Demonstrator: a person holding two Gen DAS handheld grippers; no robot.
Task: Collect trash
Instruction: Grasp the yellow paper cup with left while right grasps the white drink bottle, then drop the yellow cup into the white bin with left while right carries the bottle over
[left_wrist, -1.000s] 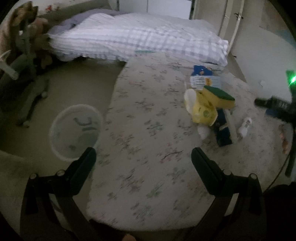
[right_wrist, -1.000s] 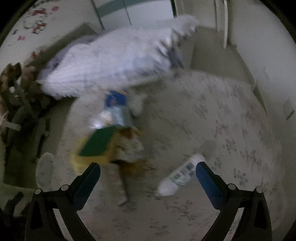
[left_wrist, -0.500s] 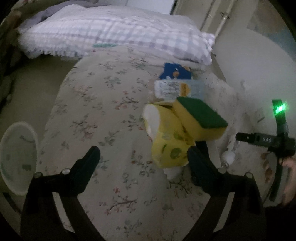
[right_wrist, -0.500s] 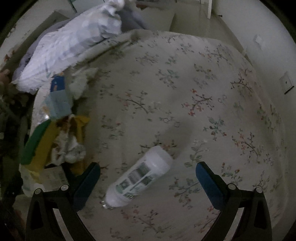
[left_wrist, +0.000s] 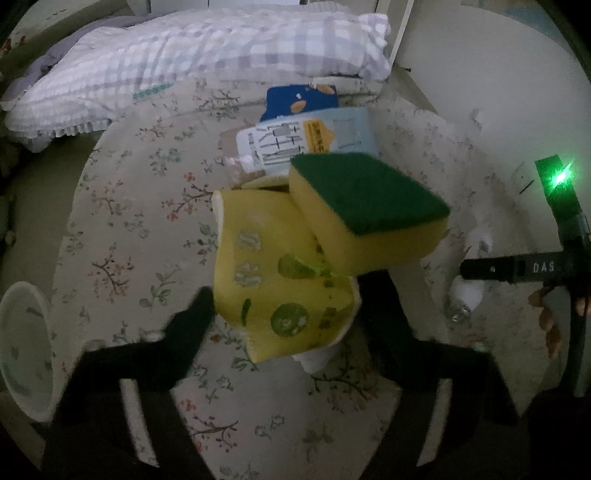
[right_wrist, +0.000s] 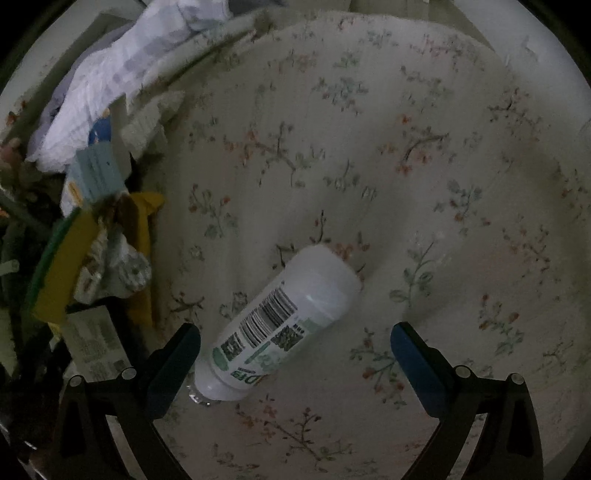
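Trash is piled up on the bed (left_wrist: 140, 229), on that floral sheet. Closest to the left gripper (left_wrist: 284, 306) is a yellow wrapper (left_wrist: 273, 273) with green fruit print, and a yellow sponge with a green scrub top (left_wrist: 365, 206) sits tilted on its far edge. Behind those there's a pale blue packet (left_wrist: 317, 144) and a dark blue one (left_wrist: 299, 101) further back, near the checked pillow (left_wrist: 207, 59). The left fingers (left_wrist: 192, 321) are spread wide on either side of the yellow wrapper, not closed on it as far as I can see.

Over on the right, a white plastic bottle (right_wrist: 280, 325) with a barcode label lies on its side on the sheet, apart from the pile. The right gripper (right_wrist: 295, 347) has its fingers (right_wrist: 410, 350) wide open around it, the bottle's neck end just beside the left-hand one. A white bin (left_wrist: 22, 350) stands off the bed's left edge.
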